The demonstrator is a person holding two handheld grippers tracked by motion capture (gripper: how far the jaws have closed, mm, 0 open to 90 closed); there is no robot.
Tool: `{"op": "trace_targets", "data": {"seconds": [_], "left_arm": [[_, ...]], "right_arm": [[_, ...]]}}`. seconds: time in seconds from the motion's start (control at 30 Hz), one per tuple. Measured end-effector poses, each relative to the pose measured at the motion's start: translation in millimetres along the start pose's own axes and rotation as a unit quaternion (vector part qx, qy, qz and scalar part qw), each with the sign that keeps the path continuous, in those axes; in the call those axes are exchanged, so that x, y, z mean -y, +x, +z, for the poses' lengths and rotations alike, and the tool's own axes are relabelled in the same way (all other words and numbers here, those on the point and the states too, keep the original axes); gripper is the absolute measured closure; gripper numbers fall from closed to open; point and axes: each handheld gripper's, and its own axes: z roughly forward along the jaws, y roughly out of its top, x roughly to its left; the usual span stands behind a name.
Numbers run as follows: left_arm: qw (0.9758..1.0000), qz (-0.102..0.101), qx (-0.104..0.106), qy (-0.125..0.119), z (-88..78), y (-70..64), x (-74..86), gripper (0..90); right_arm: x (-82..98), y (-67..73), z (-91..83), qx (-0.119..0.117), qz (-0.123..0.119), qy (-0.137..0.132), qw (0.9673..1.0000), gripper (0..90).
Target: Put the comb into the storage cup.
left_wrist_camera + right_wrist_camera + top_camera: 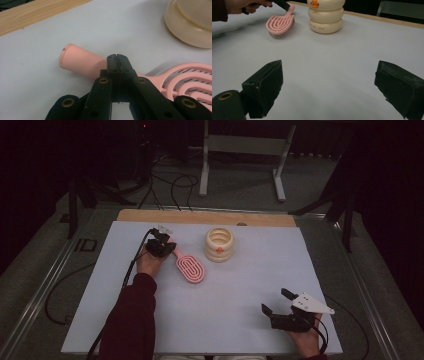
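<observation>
We see a pink plastic hairbrush [189, 267] with a slotted oval head left of centre on the pale matte table [240, 285], near a cream ribbed container [219, 244] of stacked rings. The left gripper [167, 249] rests at the brush's round handle; in its own view the black jaws meet above the handle [80, 61], nothing between them. The right gripper [274, 302] hangs wide open at lower right. Its view shows the bristles under the head [280, 25] and an orange mark on the container [326, 15].

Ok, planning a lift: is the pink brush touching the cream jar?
Apart: the high view shows a strip of bare table between brush and jar.
</observation>
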Motion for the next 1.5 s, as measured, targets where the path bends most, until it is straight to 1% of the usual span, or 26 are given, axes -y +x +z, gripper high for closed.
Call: {"op": "trace_targets", "data": {"seconds": [0.17, 0.2, 0.27, 0.4, 0.47, 0.53, 0.57, 0.63, 0.87, 0.9, 1.0, 1.13, 1.23, 1.3, 1.37, 1.5], "left_arm": [[0.9999, 0.012, 0.009, -0.003, 3.2, -5.6, -3.9, 89.8], [0.9999, 0.012, 0.009, -0.003, 3.2, -5.6, -3.9, 89.8], [0.9997, 0.021, 0.016, -0.002, 6.6, -10.6, -6.7, 89.8], [0.9992, 0.029, 0.025, 0.008, 12.8, -15.5, -9.1, 89.8], [0.9988, 0.032, 0.034, 0.013, 15.9, -18.2, -9.5, 89.8], [0.9986, 0.035, 0.035, 0.016, 16.9, -19.4, -9.4, 89.8], [0.9982, 0.04, 0.038, 0.024, 19.3, -21.9, -8.4, 89.8], [0.9978, 0.042, 0.042, 0.029, 20.1, -23.0, -7.2, 89.8], [0.9975, 0.046, 0.043, 0.033, 18.2, -24.7, -6.9, 89.8], [0.9972, 0.052, 0.041, 0.035, 16.0, -25.5, -7.1, 89.8], [0.9969, 0.057, 0.034, 0.041, 15.5, -24.7, -7.2, 89.8], [0.9968, 0.057, 0.026, 0.048, 18.3, -22.2, -6.0, 89.7], [0.997, 0.051, 0.02, 0.053, 19.7, -19.3, -4.6, 89.7], [0.9971, 0.05, 0.019, 0.055, 18.3, -18.8, -3.9, 89.7], [0.9969, 0.053, 0.017, 0.056, 16.3, -18.1, -2.9, 89.8], [0.9971, 0.049, 0.017, 0.055, 12.6, -15.1, 0.3, 89.7]], "right_arm": [[0.2, 0.0, 0.5, 0.0, -0.001, 0.0, 1.0, 8.3], [0.2, 0.1, 0.6, 0.0, -0.001, 0.0, 1.0, 8.3], [0.1, 0.4, 0.4, -0.001, -0.001, 0.0, 1.0, 8.3], [0.3, -0.2, 0.3, 0.0, -0.001, 0.001, 1.0, 8.3], [0.3, -0.4, 0.1, -0.001, -0.002, 0.001, 1.0, 8.3], [0.4, -0.7, 0.1, -0.001, -0.002, 0.001, 1.0, 8.3], [0.5, -0.7, 0.0, -0.001, -0.002, 0.0, 1.0, 8.3], [0.4, -0.7, -0.2, 0.0, -0.001, 0.0, 1.0, 8.3], [0.2, -0.2, 0.0, 0.0, -0.002, 0.0, 1.0, 8.3], [0.2, -0.2, 0.0, 0.0, -0.002, 0.0, 1.0, 8.3], [0.1, 0.1, 0.0, -0.001, -0.002, 0.001, 1.0, 8.3], [0.0, 0.3, -0.1, -0.002, -0.001, 0.0, 1.0, 8.3], [0.1, -0.3, -0.5, 0.0, -0.001, 0.0, 1.0, 8.3], [0.2, -0.3, -0.9, 0.0, -0.001, -0.001, 1.0, 8.3], [0.4, -0.7, -1.0, -0.001, -0.001, -0.001, 1.0, 8.3], [0.2, 0.1, -0.7, -0.002, -0.001, 0.0, 1.0, 8.3]]}}
